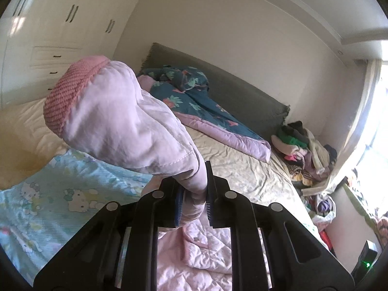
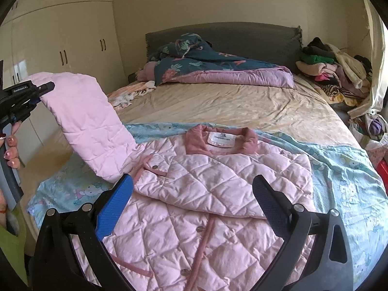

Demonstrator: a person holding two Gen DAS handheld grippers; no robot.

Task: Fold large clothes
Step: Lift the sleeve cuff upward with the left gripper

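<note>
- Our left gripper (image 1: 194,194) is clenched on the sleeve (image 1: 126,118) of the pink quilted jacket (image 2: 201,194); its ridged blue pads (image 1: 179,203) squeeze the soft fabric into a narrow wad between them.
- From the right wrist view, our left gripper (image 2: 36,92) sits high at the left, held by our left hand (image 2: 11,150) with painted nails wrapped round the grey handle, and the sleeve (image 2: 89,123) slopes from it down to the jacket's shoulder.
- The sleeve is puffy and smooth on the lining side, ending in a darker pink ribbed knit cuff (image 1: 70,92) that bulges rounded beyond the tips.
- Our right gripper (image 2: 194,198) is released, jaws spread wide and holding nothing; it hovers over the near part of the jacket, its textured blue pad (image 2: 114,206) showing on the left finger.
- The jacket lies flat, front up, with diamond stitching, metal snaps (image 2: 199,229), dusty-pink trim and a darker collar (image 2: 249,140) at the far side, one side already folded across the chest.
- Beneath it spreads a pale blue cartoon-print sheet (image 2: 344,169) over a wrinkled beige bed (image 2: 230,101).
- Far off lie a teal floral quilt (image 2: 206,60) against the grey headboard (image 2: 254,36), and a heap of clothes (image 2: 334,70) at the far right.
- White wardrobes (image 2: 60,36) stand at the left.
</note>
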